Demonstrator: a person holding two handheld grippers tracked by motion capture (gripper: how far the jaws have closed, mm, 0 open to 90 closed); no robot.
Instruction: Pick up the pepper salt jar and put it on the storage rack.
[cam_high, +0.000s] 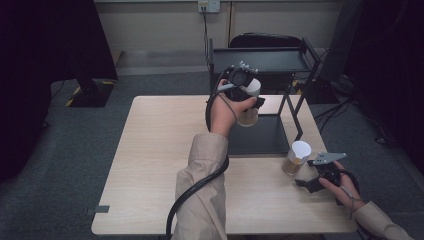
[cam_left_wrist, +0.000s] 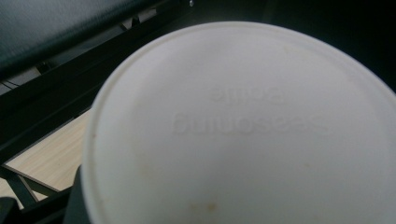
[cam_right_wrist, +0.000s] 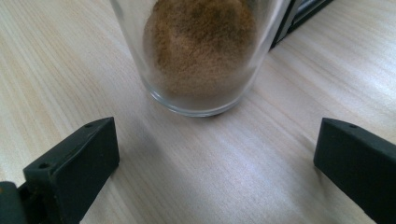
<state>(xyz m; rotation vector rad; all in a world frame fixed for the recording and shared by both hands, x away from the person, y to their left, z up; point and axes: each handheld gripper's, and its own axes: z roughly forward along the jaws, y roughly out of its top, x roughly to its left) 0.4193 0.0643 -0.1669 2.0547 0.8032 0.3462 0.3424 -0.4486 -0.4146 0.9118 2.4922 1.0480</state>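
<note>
My left gripper (cam_high: 250, 102) is clamped on a glass jar (cam_high: 248, 114) with a white lid (cam_left_wrist: 243, 126), held in the air above the far edge of the tabletop (cam_high: 160, 165), just in front of the black metal rack (cam_high: 265, 62). In the left gripper view the lid sits close before the camera, with raised lettering on it, and the rack's dark shelf lies behind at the upper left. My right gripper (cam_high: 306, 183) rests low at the near right of the tabletop, its jaws spread wide and holding nothing. A second glass jar (cam_right_wrist: 201, 51) with brown powder and a white lid stands upright on the wood just beyond its fingertips, between them and the rack's dark base plate (cam_high: 260, 137), not touching either jaw
</note>
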